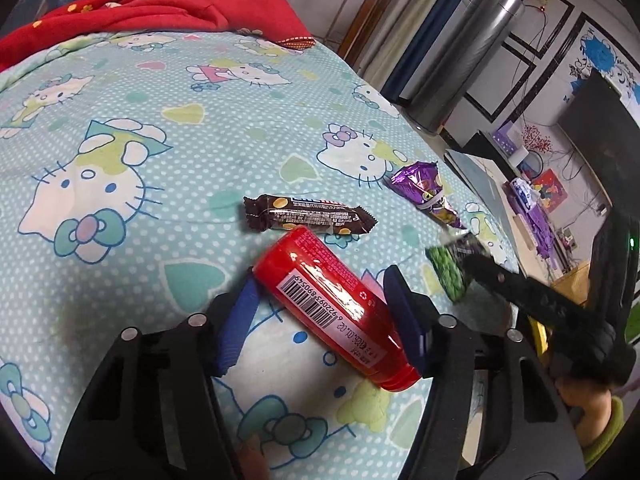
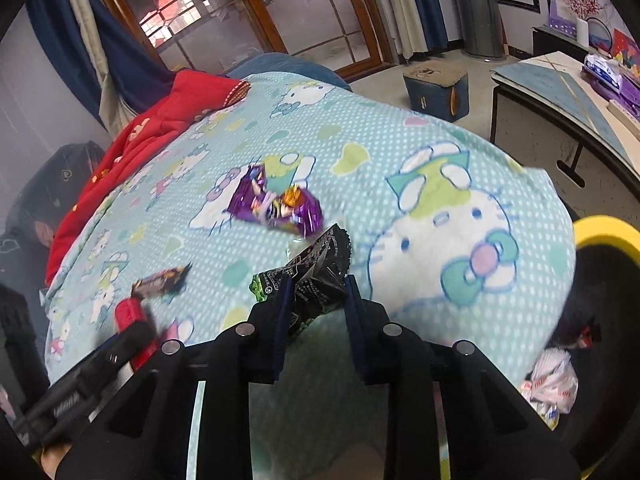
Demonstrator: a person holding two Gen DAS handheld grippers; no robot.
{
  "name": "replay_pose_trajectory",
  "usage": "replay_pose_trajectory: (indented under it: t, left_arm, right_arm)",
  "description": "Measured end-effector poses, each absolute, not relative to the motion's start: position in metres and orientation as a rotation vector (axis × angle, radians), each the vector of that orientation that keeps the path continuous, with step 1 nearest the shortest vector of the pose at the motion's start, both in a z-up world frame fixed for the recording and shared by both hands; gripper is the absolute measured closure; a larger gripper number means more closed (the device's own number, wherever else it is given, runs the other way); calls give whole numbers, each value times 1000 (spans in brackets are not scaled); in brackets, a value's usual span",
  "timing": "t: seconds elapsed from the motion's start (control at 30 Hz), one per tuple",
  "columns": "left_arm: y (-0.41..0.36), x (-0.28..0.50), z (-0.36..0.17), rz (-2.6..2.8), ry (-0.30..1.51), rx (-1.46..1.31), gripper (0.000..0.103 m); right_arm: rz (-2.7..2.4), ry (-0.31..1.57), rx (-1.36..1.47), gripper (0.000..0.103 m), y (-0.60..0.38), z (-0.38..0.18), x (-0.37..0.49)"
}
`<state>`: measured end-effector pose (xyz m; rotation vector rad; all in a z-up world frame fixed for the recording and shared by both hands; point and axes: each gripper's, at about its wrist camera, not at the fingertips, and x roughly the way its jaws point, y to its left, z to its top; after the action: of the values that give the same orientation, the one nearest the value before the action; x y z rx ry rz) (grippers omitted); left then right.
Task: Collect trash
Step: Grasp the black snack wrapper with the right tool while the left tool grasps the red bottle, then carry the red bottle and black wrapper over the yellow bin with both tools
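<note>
on the bed's pale blue cat-print blanket (image 1: 168,128) lies a red bottle (image 1: 332,308), on its side with the barcode up and its neck toward the camera. everything here is placed from that bottle.

the left tongs (image 1: 320,316) straddle it: one blue pad (image 1: 236,328) just beside its base end, the other blue pad (image 1: 404,320) against its shoulder. the left pad shows a sliver of blanket between it and the bottle, so the tongs are half spread and not clamping.

just beyond the bottle's base lies a brown snack bar wrapper (image 1: 310,216), nearly touching it. farther off, beyond and to the right, is a purple wrapper (image 1: 424,190).

right of the bottle, the right tongs (image 2: 316,304) are drawn in on a crumpled black and green packet (image 2: 316,276), pinching it and holding it above the blanket; in the left wrist view the same packet is blurred.

a yellow-rimmed bin (image 2: 604,236) sits off the bed's edge on the far side of the packet from the bottle, with pale crumpled wrappers (image 2: 552,380) in it. a red quilt (image 1: 152,12) is bunched at the far end of the bed.
</note>
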<state>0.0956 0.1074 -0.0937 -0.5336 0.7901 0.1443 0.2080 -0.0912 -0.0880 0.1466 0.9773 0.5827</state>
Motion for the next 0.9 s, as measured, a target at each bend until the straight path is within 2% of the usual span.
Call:
replay_pose_trajectory:
  t: [0.2, 0.47, 0.9]
  left_arm:
    - [110, 90, -92, 123, 793, -568, 57]
    - [102, 89, -87, 42, 788, -586, 72]
    - [73, 88, -47, -43, 659, -475, 76]
  right_arm:
    - [601, 956, 105, 80, -93, -77, 191]
    - [619, 894, 70, 82, -99, -61, 175]
    - [605, 832, 109, 84, -122, -44, 175]
